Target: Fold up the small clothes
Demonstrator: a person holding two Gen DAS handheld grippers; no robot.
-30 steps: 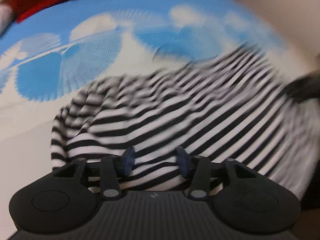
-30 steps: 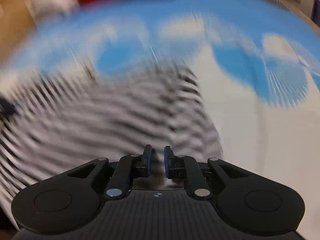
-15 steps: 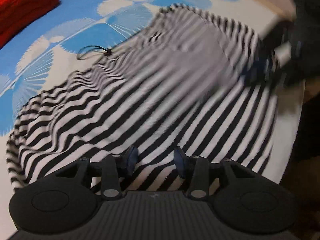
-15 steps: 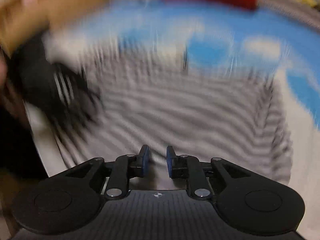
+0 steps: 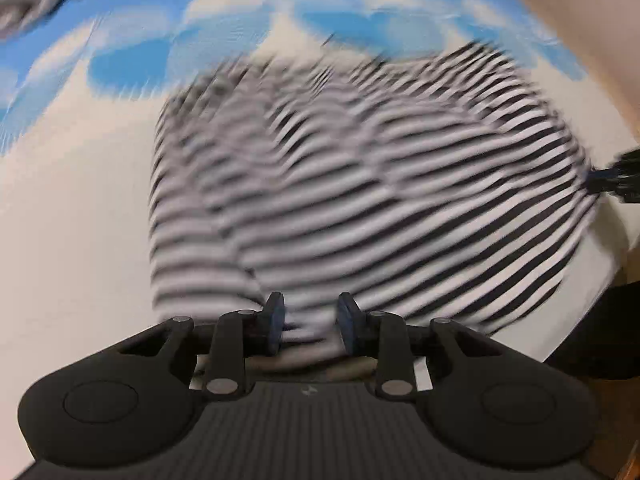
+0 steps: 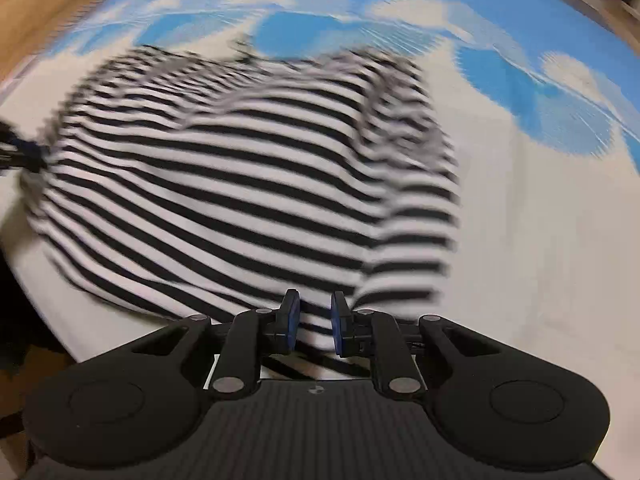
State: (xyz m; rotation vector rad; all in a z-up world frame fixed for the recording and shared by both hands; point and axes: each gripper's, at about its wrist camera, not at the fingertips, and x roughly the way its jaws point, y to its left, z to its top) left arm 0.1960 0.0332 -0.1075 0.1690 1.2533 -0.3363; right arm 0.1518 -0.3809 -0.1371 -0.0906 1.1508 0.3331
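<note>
Half a second ago the striped shirt lay spread flat; now it bunches toward 12 o'clock on the blue-and-white sheet, so the fold looks under way. The left gripper is closing with hem cloth between its jaws; the right gripper stands narrow on the other hem corner, pinching it

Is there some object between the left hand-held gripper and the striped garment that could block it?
Nothing visible blocks it. The striped garment already lies between the closing jaws of the left hand-held gripper, on the blue and white sheet. The picture is blurred, so contact with the pads is unclear.
</note>
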